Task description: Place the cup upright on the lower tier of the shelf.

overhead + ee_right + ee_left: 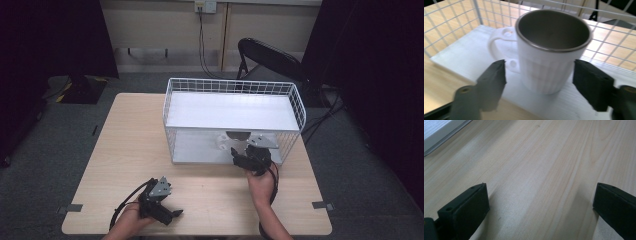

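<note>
The mug [549,67] looks like white ribbed plastic outside, kinda satin, with a brushed steel liner and rim inside. It sits on a matt white shelf board [461,60] in a white coated wire rack [295,107]. The surface [544,165] is pale wood-grain laminate, smooth. The right gripper [540,80] has matt black, slightly grainy pads.

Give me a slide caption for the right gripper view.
Open right gripper straddling a white mug on the lower shelf of a wire rack.
</note>
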Tool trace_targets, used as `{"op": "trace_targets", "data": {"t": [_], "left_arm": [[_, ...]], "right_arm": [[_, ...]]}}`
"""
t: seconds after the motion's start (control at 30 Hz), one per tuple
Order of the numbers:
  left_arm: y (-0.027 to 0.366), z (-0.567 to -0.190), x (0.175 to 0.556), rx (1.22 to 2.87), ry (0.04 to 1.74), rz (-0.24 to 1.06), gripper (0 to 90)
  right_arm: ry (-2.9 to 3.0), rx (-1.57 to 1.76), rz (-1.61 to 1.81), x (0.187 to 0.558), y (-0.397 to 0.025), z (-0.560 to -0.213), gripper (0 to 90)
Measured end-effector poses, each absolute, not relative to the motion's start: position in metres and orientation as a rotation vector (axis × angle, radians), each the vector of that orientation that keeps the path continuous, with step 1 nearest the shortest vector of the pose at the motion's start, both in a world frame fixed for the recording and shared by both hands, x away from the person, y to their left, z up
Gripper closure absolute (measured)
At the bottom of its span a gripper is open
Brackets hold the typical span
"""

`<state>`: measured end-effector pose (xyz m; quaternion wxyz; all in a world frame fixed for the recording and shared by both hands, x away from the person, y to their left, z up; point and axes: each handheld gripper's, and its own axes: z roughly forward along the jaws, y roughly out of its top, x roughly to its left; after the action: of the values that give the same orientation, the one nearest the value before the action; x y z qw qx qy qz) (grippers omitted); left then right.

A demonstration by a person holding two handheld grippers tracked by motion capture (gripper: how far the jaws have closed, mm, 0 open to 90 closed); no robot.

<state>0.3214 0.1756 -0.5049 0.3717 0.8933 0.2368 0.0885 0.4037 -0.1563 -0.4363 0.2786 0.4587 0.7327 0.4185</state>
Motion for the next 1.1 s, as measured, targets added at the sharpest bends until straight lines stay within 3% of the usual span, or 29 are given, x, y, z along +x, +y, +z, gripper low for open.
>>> {"op": "trace_targets", "data": {"t": [0.2,1.1], "left_arm": [[0.176,-0.505,0.321,2.289,0.608,0.227,0.0],[0.176,-0.505,0.321,2.290,0.607,0.226,0.0]], "right_arm": [[2.005,1.203,1.154,0.401,-0.156,-0.435,14.0],[2.053,1.170,1.197,0.379,-0.181,-0.438,13.5]]}}
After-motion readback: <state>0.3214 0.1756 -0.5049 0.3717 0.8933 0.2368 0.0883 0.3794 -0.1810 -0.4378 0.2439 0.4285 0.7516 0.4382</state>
